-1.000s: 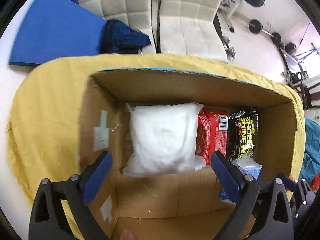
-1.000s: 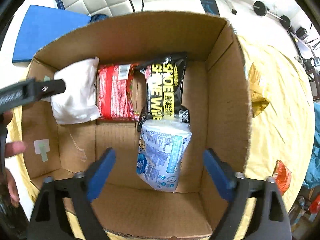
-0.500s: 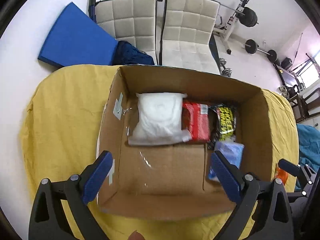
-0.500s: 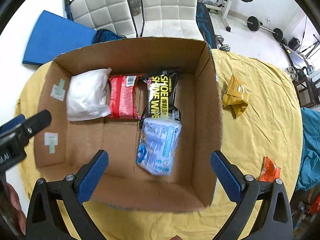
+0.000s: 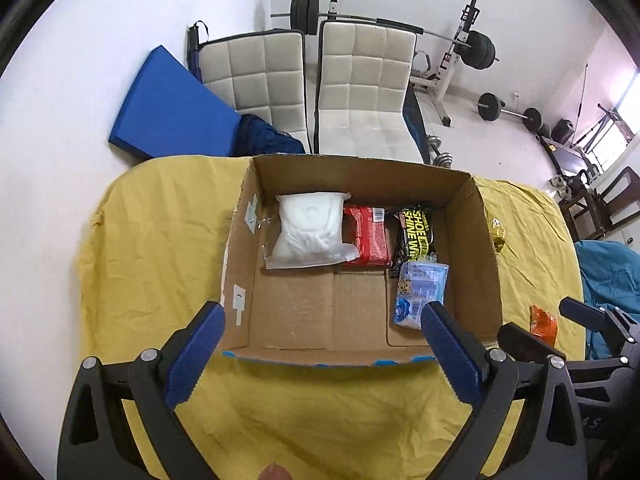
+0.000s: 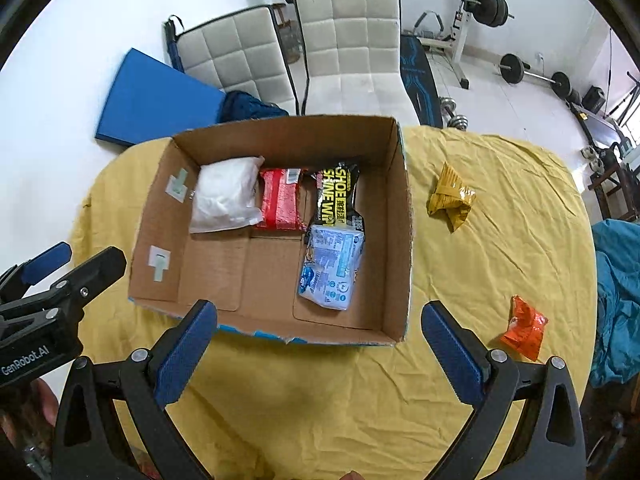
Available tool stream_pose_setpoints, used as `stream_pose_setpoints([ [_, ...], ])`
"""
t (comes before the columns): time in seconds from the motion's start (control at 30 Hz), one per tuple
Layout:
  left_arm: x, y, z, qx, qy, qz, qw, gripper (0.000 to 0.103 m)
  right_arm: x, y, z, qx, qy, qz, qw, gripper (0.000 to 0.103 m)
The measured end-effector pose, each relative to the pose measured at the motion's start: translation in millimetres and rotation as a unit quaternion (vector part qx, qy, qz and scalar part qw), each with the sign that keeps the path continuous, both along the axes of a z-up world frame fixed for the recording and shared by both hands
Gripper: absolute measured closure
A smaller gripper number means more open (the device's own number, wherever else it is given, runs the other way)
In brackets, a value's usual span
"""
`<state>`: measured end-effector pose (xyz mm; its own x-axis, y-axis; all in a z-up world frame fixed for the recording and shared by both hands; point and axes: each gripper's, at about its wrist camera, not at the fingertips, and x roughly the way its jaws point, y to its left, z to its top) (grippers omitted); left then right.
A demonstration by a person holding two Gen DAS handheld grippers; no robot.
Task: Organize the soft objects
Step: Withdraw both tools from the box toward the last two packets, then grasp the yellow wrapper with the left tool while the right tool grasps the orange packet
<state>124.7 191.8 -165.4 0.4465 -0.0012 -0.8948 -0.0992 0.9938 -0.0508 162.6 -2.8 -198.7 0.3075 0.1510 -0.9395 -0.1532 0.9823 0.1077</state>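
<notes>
At centre frame, the cardboard box (image 6: 404, 240) held four soft packs; an orange packet (image 6: 524, 332) and yellow packet (image 6: 450, 196) lay outside, at right. Both the left gripper (image 5: 320, 340) and right gripper (image 6: 318, 336) stood released, empty. Judged between placements; next, grasping the orange packet.

Left claw (image 5: 320, 318) spread wide, empty, above cardboard box (image 5: 486, 248) holding white pouch (image 5: 310, 230), red pack (image 5: 368, 234).

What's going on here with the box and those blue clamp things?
A person is sorting soft packets into a cardboard box on a yellow-covered table. Four are inside: a white pouch, a red packet, a black shoe-wipes pack and a pale blue pack. Both claws, left and right, hang open and empty. A yellow packet and an orange one lie outside.
</notes>
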Motion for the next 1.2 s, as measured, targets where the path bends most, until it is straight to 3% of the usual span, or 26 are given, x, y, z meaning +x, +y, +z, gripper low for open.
stream_pose_setpoints([
  [0.33, -12.4, -19.4, 6.4, -0.008, 0.008, 0.021, 0.9997, 0.003, -9.7, -28.5, 19.3, 0.034, -0.008, 0.003, 0.999, 0.0],
  [0.57, 1.1, -76.7, 1.0, 0.006, 0.02, -0.012, 0.9997, 0.002, -6.5, -115.5, 3.2, 0.029, 0.018, -0.056, 0.998, 0.0],
  [0.77, 32.2, -149.1, -15.9, 0.01, 0.042, -0.058, 0.9974, 0.002, 8.8, -241.0, -63.8, -0.02, 0.086, -0.172, 0.981, 0.0],
  [0.9, 58.6, -200.1, -35.3, 0.011, 0.066, -0.089, 0.9938, 0.002, 20.0, -309.6, -139.2, 0.019, 0.173, -0.242, 0.955, 0.001],
  [1.0, 77.9, -232.6, -50.8, 0.024, 0.081, -0.102, 0.9912, 0.002, 24.6, -329.7, -180.0, 0.043, 0.21, -0.258, 0.942, 0.008],
  [1.13, 106.5, -261.9, -73.0, 0.026, 0.109, -0.105, 0.9881, 0.002, 28.6, -336.8, -215.7, 0.056, 0.241, -0.254, 0.935, 0.043],
  [1.2, 121.0, -271.8, -80.7, 0.021, 0.121, -0.1, 0.9874, 0.003, 29.9, -338.5, -222.2, 0.056, 0.245, -0.249, 0.935, 0.055],
])
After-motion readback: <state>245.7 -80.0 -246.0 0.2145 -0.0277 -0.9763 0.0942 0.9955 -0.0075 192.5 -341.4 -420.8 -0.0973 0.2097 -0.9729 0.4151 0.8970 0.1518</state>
